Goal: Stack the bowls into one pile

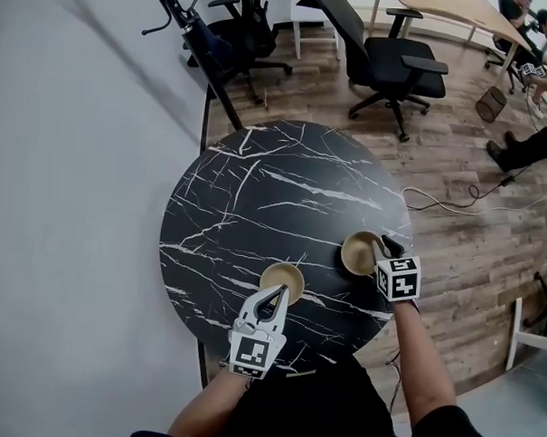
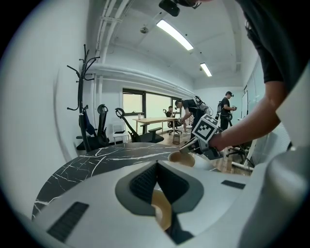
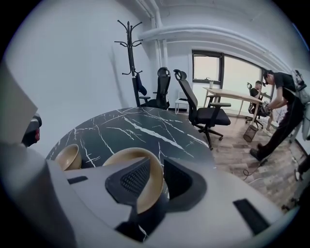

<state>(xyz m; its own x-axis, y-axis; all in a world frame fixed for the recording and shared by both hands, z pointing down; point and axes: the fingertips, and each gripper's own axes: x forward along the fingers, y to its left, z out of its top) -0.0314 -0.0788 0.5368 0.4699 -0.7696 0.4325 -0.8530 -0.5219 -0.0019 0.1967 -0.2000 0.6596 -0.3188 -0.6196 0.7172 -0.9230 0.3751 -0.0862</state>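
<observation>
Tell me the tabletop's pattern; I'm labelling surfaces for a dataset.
The tabletop is black marble with white veins, clearest in the head view.

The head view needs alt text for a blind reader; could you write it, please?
Seen from above on a black marble table, the left tongs grip the left bowl; the right tongs straddle the right bowl at its rim.

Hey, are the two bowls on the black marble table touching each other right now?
Apart. The head view shows a strip of dark table between the left bowl and the right bowl.
</observation>
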